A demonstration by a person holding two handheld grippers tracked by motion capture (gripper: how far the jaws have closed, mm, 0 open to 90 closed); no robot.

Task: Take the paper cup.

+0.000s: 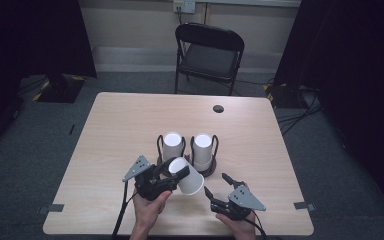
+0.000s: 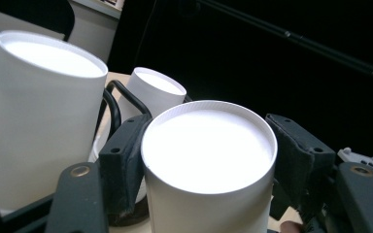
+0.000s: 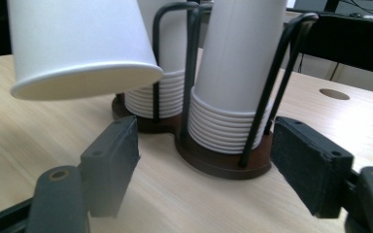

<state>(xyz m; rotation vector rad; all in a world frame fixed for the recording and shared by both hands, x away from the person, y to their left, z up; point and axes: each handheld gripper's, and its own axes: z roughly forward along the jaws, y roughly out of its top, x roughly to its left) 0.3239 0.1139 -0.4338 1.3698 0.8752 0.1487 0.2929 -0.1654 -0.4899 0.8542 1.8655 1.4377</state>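
A white paper cup (image 1: 189, 176), upside down and tilted, hangs just above the table with my left gripper (image 1: 177, 170) shut on it. In the left gripper view both pads (image 2: 121, 160) press the sides of this cup (image 2: 209, 160). Behind it, two stacks of white cups (image 1: 172, 146) (image 1: 202, 150) stand upside down in a black wire holder on a dark base (image 1: 210, 171). My right gripper (image 1: 216, 183) is open near the table's front edge, just right of the held cup and in front of the holder. Nothing is between its pads (image 3: 111, 160); the held cup (image 3: 77, 43) hangs at its upper left.
The light wooden table (image 1: 130, 120) has a round cable hole (image 1: 218, 108) near its far edge. A black folding chair (image 1: 209, 52) stands beyond the table. Dark curtains and cables flank both sides. Bare tabletop lies left of and behind the holder.
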